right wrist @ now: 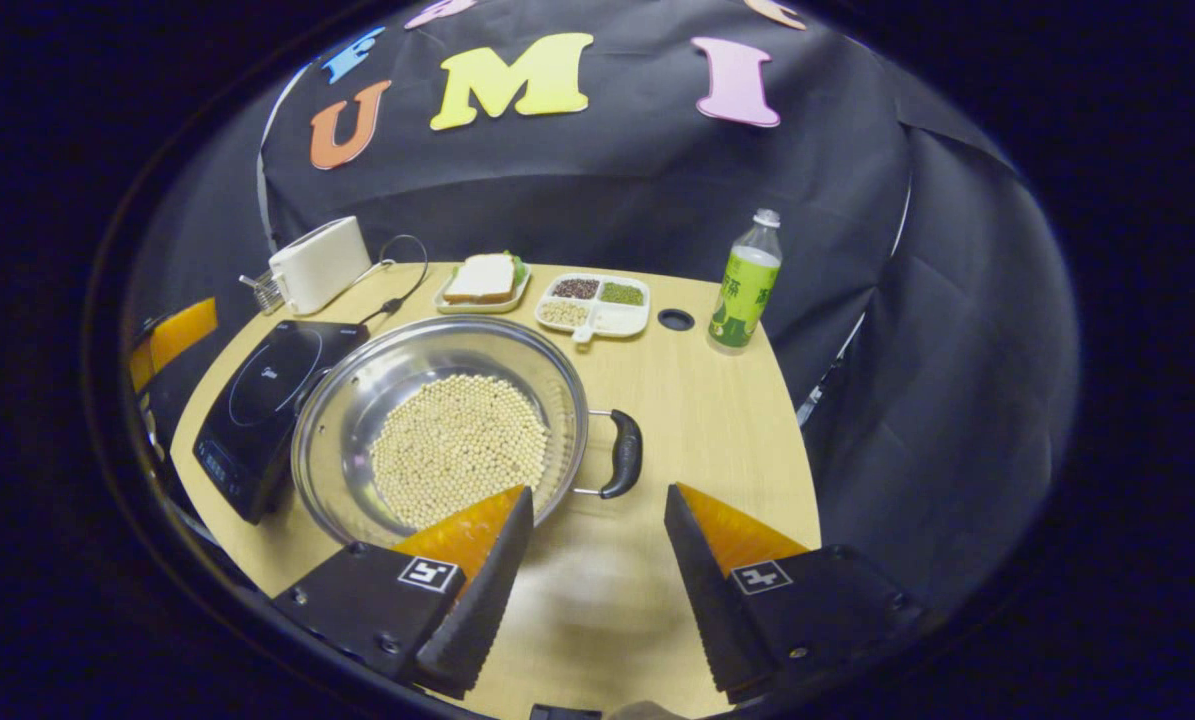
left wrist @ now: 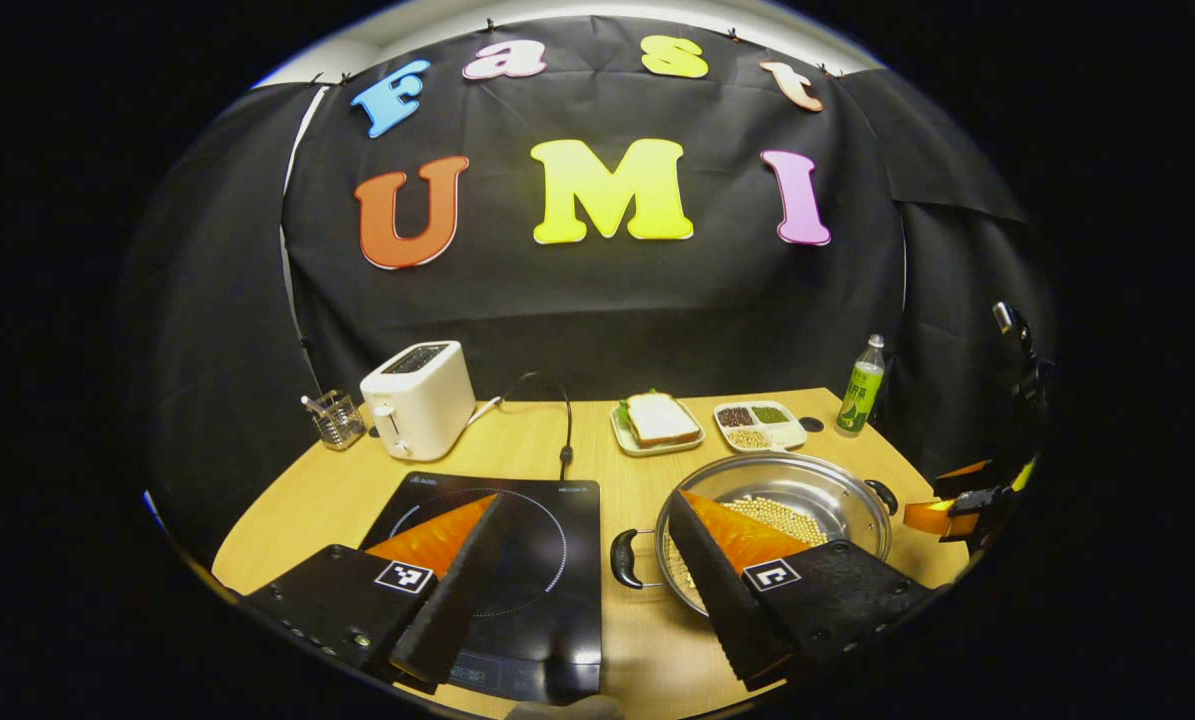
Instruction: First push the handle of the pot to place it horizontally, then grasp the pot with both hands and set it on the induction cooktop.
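Observation:
A steel pot (left wrist: 842, 500) holding pale beans sits on the wooden table to the right of the black induction cooktop (left wrist: 547, 560). Its black left handle (left wrist: 625, 558) lies between the fingers of my left gripper (left wrist: 587, 500), which stands open above the gap between cooktop and pot. In the right gripper view the pot (right wrist: 357, 400) is at centre left and its right handle (right wrist: 622, 452) lies just ahead of my right gripper (right wrist: 599, 492), which is open and holds nothing. The cooktop (right wrist: 267, 400) lies beyond the pot. Each gripper appears at the edge of the other's view.
Along the back stand a white toaster (left wrist: 419, 398) with a black cord, a glass holder (left wrist: 337, 418), a plate with a sandwich (left wrist: 659, 420), a divided dish of beans (left wrist: 760, 424) and a green bottle (left wrist: 862, 385). The table's front edge is close under both grippers.

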A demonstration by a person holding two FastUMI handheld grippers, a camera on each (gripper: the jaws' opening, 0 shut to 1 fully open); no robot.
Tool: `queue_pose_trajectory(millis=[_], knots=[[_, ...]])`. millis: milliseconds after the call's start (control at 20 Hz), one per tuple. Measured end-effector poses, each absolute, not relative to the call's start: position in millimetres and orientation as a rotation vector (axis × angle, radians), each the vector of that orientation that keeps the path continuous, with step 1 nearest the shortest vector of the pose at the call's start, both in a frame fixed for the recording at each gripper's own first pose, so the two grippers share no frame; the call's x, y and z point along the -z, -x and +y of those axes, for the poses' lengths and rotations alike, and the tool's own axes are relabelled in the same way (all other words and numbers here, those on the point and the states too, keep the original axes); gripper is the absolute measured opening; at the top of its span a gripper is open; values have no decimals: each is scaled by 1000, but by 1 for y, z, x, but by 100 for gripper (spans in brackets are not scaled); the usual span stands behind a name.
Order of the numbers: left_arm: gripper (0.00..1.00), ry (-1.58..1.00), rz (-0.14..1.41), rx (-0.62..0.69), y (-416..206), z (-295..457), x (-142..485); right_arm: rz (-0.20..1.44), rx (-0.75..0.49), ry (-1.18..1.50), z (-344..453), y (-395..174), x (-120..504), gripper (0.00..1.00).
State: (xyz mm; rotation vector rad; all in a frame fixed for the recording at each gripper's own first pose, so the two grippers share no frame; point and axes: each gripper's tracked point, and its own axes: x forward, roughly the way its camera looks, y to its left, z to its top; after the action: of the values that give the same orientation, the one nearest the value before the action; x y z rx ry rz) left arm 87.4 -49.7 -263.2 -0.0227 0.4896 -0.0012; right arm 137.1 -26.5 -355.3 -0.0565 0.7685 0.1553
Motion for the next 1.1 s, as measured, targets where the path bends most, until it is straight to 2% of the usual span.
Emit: queue_pose_trajectory(millis=[200,400,450,500,550,900,950,1050,1100], knots=[[97,30,554,-5,-99,-62,299,797,-164,62,-21,-161,375,87],[97,60,632,-13,-107,-73,340,825,-166,65,-21,-179,393,84],[97,64,650,-14,-110,-75,347,831,-170,61,-19,-182,396,87],[97,70,658,-11,-113,-78,354,836,-168,64,-19,-185,398,84],[97,73,670,-9,-117,-81,359,839,-168,68,-20,-188,401,87],[96,90,733,-3,-130,-96,388,880,-167,74,-19,-200,420,87],[97,92,740,5,-131,-100,388,890,-168,75,-18,-201,423,84],[96,99,768,0,-133,-105,394,901,-163,79,-19,-204,427,87],[99,100,768,-2,-134,-105,394,907,-158,81,-19,-205,428,87]])
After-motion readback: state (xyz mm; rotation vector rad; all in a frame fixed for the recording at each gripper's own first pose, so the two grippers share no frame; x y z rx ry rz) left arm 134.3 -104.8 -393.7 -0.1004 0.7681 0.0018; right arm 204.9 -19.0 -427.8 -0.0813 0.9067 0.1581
